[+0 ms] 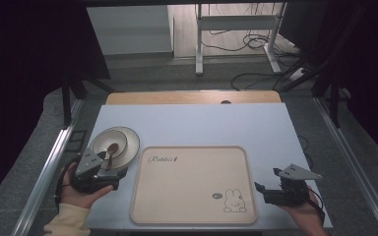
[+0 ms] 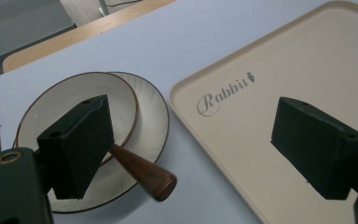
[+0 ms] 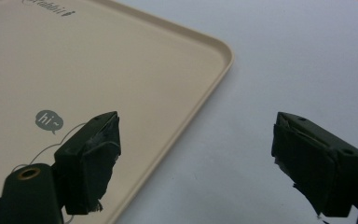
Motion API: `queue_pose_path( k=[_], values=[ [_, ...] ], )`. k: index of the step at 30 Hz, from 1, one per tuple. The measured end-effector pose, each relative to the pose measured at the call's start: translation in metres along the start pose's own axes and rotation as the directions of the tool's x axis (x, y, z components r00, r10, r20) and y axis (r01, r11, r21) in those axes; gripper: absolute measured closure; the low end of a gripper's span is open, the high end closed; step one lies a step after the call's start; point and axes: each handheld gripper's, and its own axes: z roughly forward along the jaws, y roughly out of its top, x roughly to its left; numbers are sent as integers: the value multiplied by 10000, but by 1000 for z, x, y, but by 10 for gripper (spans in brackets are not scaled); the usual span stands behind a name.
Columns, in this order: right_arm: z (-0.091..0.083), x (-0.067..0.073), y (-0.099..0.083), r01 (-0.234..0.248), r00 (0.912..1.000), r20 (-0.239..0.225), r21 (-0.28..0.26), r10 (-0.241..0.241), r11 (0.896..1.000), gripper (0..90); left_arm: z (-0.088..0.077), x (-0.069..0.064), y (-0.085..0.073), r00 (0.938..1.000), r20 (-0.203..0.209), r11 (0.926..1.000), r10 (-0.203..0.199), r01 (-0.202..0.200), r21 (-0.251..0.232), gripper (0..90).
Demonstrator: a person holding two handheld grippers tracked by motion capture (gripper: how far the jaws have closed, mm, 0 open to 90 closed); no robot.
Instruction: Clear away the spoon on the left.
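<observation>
A small cream plate (image 2: 65, 100) with a brown rim lies on a larger ribbed plate (image 2: 151, 116) at the table's left. On them rests a wooden spoon (image 1: 111, 150), whose dark handle end (image 2: 144, 173) juts toward me. My left gripper (image 2: 196, 154) is open; the handle end lies between its jaws, close to the left one, and the right jaw hangs over the tray. In the high view the left gripper (image 1: 106, 167) sits at the plates' near edge. The right gripper (image 3: 196, 158) is open and empty, straddling the tray's right edge.
A beige tray (image 1: 192, 196) with "Rabbit" lettering and a rabbit drawing fills the middle of the pale blue table (image 1: 202, 123). The tray's rounded rim (image 3: 214, 74) runs past the right gripper (image 1: 268, 179). A wooden strip borders the table's far edge.
</observation>
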Motion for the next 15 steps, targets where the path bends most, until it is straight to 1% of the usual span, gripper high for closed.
queue_pose_path(
  k=[3, 4, 10, 13, 15],
  values=[
    [0, 0, 0, -12, 10000, -1, 14, 12, 10000, 159, -1, 2, -3, 10000, -37, 10000, -63, 63, -24, 130],
    [0, 0, 0, -19, 10000, 12, 31, 19, 10000, 159, -1, 3, -6, 9999, -87, 10000, -82, 83, 13, 130],
    [1, 0, 0, 11, 10000, 26, 68, -12, 10000, 159, 0, 5, -13, 9999, -102, 10000, -46, 46, 60, 130],
    [1, 0, -1, 25, 10000, 16, 91, -26, 10000, 159, -1, 7, -17, 9999, -140, 10000, -11, 12, 50, 133],
    [1, 0, -1, 20, 10000, 16, 103, -20, 9999, 160, -1, 10, -21, 9998, -165, 10000, -63, 64, 25, 134]
  ],
)
